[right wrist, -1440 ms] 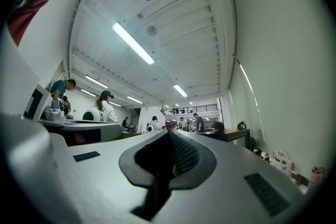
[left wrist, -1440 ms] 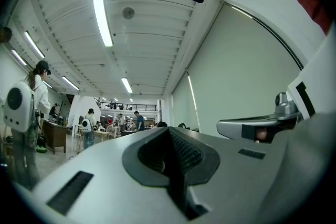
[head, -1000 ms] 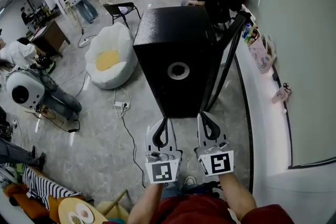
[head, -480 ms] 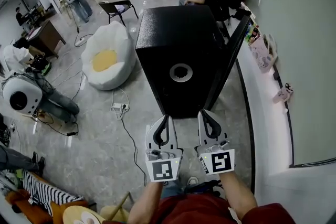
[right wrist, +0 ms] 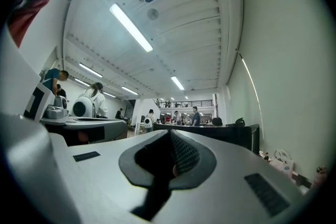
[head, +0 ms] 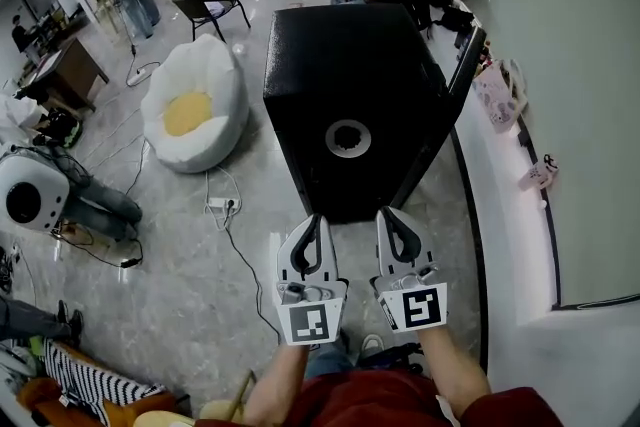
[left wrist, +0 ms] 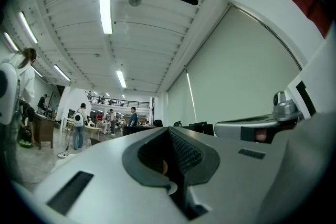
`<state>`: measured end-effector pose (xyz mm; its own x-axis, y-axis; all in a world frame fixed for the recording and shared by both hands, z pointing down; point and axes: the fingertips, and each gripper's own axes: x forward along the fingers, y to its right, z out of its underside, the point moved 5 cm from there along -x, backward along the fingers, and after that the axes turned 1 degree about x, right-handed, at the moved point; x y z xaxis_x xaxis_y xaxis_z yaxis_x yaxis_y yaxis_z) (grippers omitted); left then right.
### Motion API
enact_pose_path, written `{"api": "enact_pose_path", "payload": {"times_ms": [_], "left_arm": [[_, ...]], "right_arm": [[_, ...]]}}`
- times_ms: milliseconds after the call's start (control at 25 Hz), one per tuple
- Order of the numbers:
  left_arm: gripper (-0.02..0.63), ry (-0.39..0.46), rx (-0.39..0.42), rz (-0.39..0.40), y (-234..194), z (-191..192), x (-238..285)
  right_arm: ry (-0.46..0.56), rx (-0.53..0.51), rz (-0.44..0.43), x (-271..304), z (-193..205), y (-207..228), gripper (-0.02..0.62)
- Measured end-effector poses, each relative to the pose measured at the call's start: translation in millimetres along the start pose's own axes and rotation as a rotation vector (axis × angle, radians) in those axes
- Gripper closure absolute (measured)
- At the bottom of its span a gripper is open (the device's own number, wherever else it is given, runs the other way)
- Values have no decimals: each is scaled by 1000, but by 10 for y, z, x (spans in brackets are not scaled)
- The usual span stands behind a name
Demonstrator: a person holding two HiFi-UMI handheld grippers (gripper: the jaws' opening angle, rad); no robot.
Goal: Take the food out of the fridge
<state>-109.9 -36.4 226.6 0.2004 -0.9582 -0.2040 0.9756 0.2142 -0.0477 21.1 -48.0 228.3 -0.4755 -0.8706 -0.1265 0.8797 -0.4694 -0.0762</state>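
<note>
Black and speckled, the fridge [head: 330, 65] stands straight ahead of us on the floor, with a grey ring [head: 347, 137] set in its top. Its door [head: 445, 120] seems to hang open along the right side, toward the white ledge [head: 520, 245]. From above we see only the top and the door's edge. The food isn't in sight, so we judge it sits inside, behind that door.

Our left gripper [head: 314, 220] and right gripper [head: 386, 214] hover side by side, just short of the fridge's near corner and apart from it. Each has its jaws pressed together with nothing between them.

To do this step well, we'd move round to the right until the shelves show, keeping clear of the cable [head: 235, 250] on the floor. Then we'd spread one gripper's jaws before reaching in, not after. If the door sits too narrow, the other gripper can push it wider at its free edge. We'd pick the nearest item first and grip it at its firmest part. We'd draw it straight out so nothing beside it tips.
</note>
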Motion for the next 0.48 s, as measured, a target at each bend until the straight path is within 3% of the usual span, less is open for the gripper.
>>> {"api": "enact_pose_path", "payload": {"times_ms": [480], "left_arm": [[594,-46,-7,68,-436,335,357]], "right_arm": [[-29,-14,65,416,278,-56,573]]}}
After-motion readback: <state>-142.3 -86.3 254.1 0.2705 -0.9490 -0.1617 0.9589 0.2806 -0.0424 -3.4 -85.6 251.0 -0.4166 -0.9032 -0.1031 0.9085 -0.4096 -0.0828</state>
